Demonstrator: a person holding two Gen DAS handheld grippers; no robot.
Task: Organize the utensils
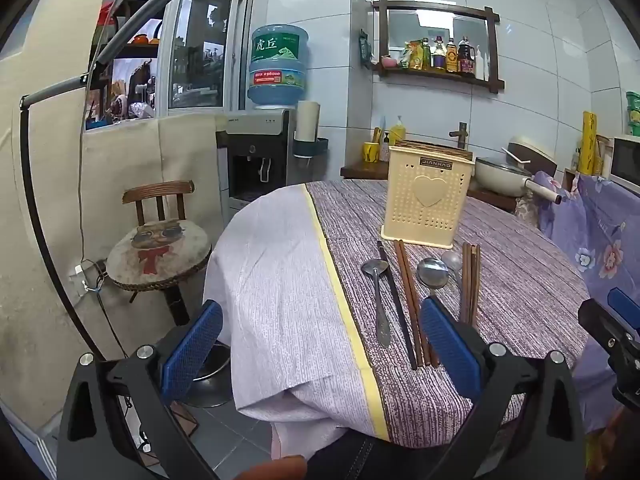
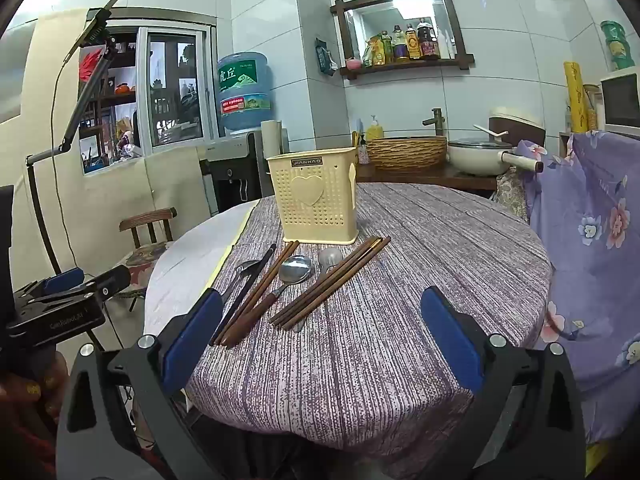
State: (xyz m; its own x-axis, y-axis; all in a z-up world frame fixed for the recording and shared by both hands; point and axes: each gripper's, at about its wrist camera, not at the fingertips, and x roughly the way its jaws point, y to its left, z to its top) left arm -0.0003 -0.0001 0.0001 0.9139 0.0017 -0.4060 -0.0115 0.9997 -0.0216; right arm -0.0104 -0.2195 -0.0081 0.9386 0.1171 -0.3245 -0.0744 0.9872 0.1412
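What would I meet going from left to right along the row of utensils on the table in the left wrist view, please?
All-metal spoon → black chopsticks → brown chopsticks → large steel spoon → second bundle of brown chopsticks. The small spoon behind overlaps, so I leave it out.

Left gripper (image 1: 320,348): jaws spread wide, blue pads (image 1: 191,354) facing each other, nothing between them. Held level, pointing forward, low at the near edge of the bench.

Right gripper (image 2: 322,342): jaws likewise spread wide, blue pads (image 2: 450,338) parted, nothing gripped. Held low and level, pointing forward.

Both grippers side by side, well apart; each shows at the edge of the other's view. The hand (image 2: 30,392) on the left gripper's handle is partly visible, fingers wrapped round it.
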